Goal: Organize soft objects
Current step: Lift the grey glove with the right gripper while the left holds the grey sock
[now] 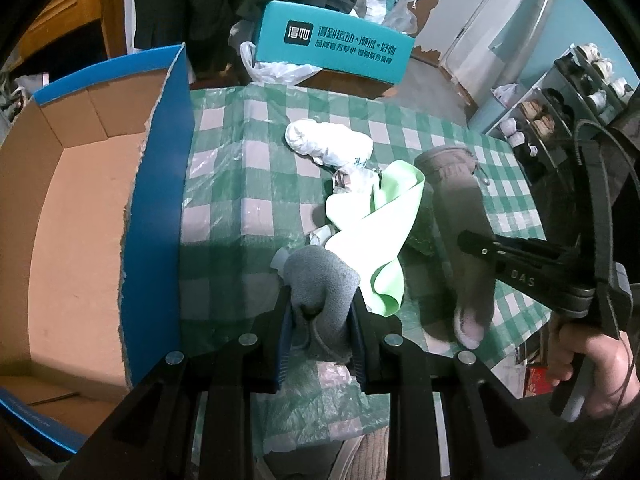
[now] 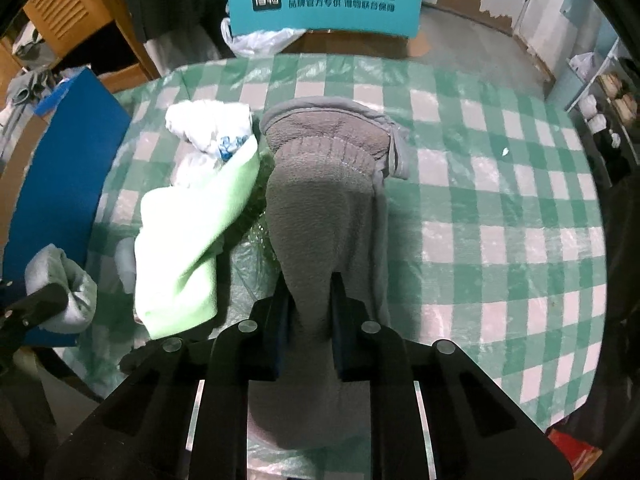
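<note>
**Two grippers, two soft things**

The left gripper (image 1: 320, 320) pinched a small grey knitted sock (image 1: 326, 288), right beside the blue cardboard box (image 1: 160, 200). The right gripper (image 2: 310, 312) squeezed one end of a long fuzzy brown-grey sock (image 2: 324, 208); its other end lay on the green checked tablecloth (image 2: 500, 200). A smooth light-green cloth (image 2: 188, 240) lay between them, touching a crinkly white plastic bag (image 2: 208, 124).
</note>
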Demonstrator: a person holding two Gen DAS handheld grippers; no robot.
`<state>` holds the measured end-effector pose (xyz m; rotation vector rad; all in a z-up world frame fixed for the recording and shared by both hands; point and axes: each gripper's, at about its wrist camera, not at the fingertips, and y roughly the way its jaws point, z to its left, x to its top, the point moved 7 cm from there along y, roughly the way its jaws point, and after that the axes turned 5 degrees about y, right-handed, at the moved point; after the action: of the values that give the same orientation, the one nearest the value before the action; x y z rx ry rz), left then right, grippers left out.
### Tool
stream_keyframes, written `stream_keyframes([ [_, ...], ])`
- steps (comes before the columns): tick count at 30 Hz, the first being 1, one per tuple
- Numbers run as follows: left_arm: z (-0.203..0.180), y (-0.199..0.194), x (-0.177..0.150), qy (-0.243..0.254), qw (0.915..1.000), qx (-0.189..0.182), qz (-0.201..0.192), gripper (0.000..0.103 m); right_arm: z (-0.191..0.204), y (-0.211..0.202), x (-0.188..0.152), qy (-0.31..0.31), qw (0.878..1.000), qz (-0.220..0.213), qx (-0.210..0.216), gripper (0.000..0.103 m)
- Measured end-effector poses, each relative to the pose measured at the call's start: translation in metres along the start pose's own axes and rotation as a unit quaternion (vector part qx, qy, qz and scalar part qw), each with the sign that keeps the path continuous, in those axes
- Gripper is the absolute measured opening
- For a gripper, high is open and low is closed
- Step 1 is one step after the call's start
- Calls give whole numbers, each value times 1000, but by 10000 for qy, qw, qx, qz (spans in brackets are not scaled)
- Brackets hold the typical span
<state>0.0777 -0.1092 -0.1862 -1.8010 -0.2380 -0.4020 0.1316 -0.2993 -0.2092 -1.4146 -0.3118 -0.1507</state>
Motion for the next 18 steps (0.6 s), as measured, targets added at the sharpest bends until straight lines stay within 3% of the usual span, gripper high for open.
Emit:
stream_keyframes([
  [18,6,-44,10,130,9981,241,-555,26,32,-57,14,-282,9979,-540,205,15],
])
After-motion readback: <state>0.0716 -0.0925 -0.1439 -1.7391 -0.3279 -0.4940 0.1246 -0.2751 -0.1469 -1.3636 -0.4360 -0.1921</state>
